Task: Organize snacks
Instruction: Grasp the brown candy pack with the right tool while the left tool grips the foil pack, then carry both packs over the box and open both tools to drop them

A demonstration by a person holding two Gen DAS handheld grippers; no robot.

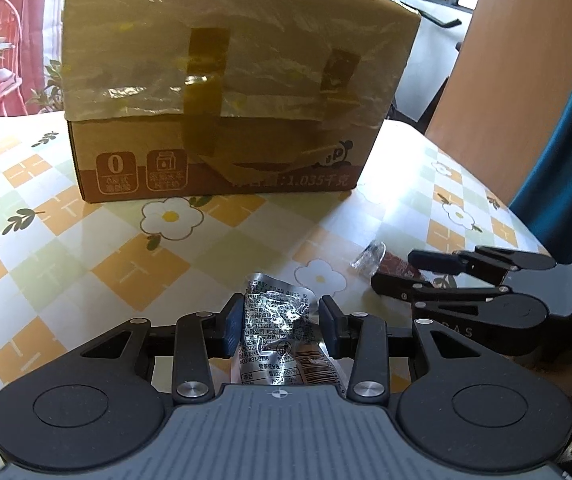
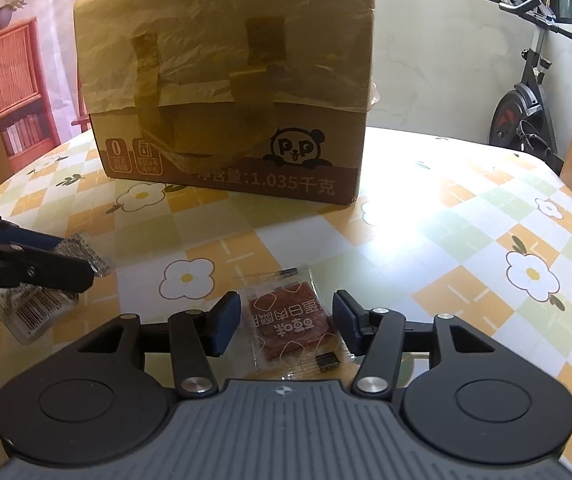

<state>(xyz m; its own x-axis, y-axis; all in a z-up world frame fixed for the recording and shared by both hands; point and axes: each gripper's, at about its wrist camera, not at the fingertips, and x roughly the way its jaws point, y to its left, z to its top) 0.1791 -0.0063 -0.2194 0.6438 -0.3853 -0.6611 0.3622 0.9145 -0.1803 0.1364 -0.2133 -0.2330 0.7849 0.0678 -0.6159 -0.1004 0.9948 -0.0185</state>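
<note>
The left gripper (image 1: 280,322) was clamped on a crinkled silver snack packet (image 1: 276,320), its blue pads pressed against both sides of the foil. In the right wrist view the same packet (image 2: 86,258) stuck out past the left gripper's fingertips at about nine o'clock, and its barcode end hung below them, clear of the table.

The right gripper (image 2: 286,322) had its jaws apart, one on each side of a clear packet holding a red-brown meat slice (image 2: 292,326). That packet lay flat on the tablecloth (image 2: 426,240), and a gap showed between it and each pad, so nothing pressed on it. In the left wrist view the right gripper (image 1: 392,270) sat at about three o'clock, with the end of the meat packet (image 1: 374,260) peeking out at its tips.

A cardboard box (image 1: 222,120) stood upright at twelve o'clock in both views, well beyond both packets. Its top flap was folded down over the front and held with strips of brown tape, and a panda drawing (image 2: 296,146) marked its lower front. The tablecloth was checked in orange, green and white with daisy prints
</note>
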